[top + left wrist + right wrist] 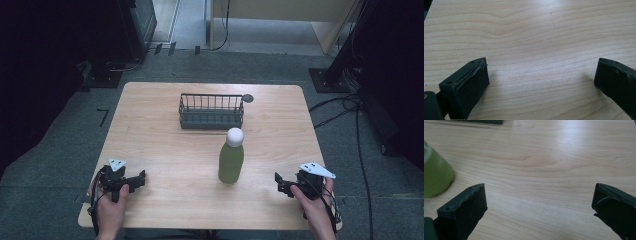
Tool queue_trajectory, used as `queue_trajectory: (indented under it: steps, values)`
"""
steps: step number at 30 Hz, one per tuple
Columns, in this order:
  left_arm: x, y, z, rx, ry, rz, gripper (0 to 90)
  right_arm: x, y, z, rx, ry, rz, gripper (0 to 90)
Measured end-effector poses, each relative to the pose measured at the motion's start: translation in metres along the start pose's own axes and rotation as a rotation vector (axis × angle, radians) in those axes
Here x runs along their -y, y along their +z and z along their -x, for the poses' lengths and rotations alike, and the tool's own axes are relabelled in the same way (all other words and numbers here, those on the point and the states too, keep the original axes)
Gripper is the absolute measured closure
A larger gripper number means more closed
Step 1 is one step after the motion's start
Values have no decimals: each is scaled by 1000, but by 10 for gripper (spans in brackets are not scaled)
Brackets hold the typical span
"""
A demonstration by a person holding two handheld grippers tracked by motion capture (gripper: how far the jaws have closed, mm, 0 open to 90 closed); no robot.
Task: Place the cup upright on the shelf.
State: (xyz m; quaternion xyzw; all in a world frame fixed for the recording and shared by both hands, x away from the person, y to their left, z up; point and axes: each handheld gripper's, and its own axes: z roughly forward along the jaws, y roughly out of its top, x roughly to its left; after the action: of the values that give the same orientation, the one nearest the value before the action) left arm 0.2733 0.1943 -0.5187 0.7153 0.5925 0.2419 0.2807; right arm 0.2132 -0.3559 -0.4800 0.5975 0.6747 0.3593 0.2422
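A green bottle (231, 162) with a white round cap stands upright on the wooden table (165, 150), a little right of centre. Its lower body (435, 173) fills the left edge of the right gripper view. Behind it, a dark wire basket (211, 111) sits near the table's far edge. My left gripper (137, 178) rests low at the front left, held by a hand, jaws wide apart over bare wood (541, 72). At the front right, my right gripper (279, 183) is also open with nothing between its jaws (540, 205), to the right of the bottle.
A small dark round disc (248, 98) lies by the basket's right end. Cables (345, 107) run over the grey floor to the right, and dark equipment stands at the back left. Bare wood stretches between the two grippers.
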Motion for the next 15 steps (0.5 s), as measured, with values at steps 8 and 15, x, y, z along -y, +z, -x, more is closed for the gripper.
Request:
queue_trajectory:
  steps: [8,15]
  values:
    - [0,0,0,0,0,0,0,-10,-8,-21,-62,-29,27,0]
    - [0,0,0,0,0,0,0,-15,-8,-38,-106,-63,38,0]
